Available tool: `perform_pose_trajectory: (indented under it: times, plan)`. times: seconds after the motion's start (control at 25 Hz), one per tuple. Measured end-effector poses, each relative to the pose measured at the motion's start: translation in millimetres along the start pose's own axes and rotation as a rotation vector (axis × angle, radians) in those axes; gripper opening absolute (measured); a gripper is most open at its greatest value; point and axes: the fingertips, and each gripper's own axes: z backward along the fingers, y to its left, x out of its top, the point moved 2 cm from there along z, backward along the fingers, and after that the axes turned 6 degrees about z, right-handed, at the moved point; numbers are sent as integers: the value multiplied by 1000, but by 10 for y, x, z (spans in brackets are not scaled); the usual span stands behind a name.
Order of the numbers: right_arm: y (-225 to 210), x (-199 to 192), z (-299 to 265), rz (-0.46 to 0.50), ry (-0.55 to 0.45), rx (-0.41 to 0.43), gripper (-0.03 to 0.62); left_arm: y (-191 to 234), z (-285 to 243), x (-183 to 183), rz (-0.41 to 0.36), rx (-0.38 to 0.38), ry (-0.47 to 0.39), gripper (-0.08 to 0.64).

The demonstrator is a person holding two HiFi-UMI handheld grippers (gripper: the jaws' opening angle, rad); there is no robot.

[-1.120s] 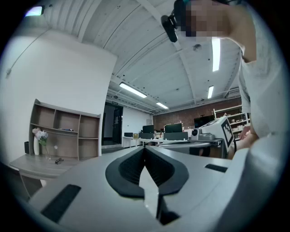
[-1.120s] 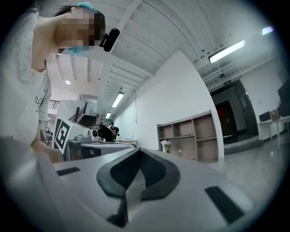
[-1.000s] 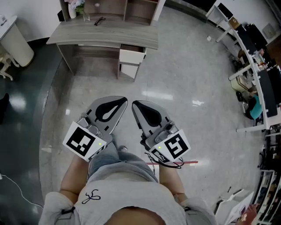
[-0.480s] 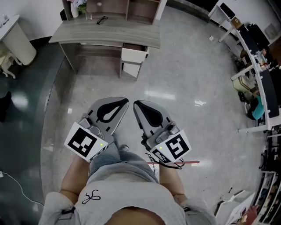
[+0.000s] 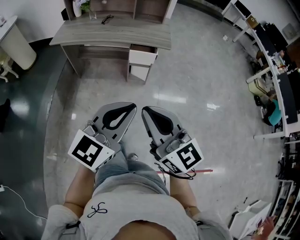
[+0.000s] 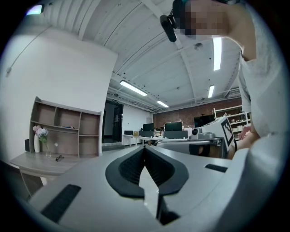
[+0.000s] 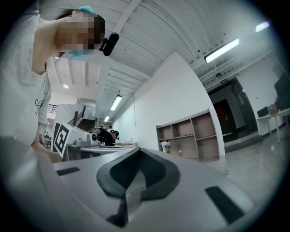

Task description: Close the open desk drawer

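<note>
Polished grey floor (image 5: pixel 197 89) spreads out below me. Nearest, I hold both claws side by side, tips pointing forward. My left claw (image 5: pixel 132 106) has its jaws pressed together on nothing, and my right claw (image 5: pixel 144 110) is likewise closed and empty. Well ahead stands the wooden bench (image 5: pixel 112 35), and its white drawer (image 5: pixel 141 58) juts out open under the right end of the top. Farther back on the bench, glasses (image 5: pixel 107 19) lie near a vase of flowers (image 5: pixel 84 6).
</note>
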Motion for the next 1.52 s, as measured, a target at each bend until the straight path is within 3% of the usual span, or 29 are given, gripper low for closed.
perform_pose_trajectory:
  times: [0.36,0.88,1.28,1.52]
  plan:
    - [-270,-102,-469,20,57,1,8,526,-239,44,18,-35,9,11]
    - [-918,-180,-1444,13,50,-71,8,1602,-755,173,26,-124,16,11]
    - [-1167,-247,-2071,29,58,-123,8,2301,-908,233,43,-168,-5,11]
    - [-1248,-256,-2226,43,66,-148,8,2479,-958,245,39,-189,-7,11]
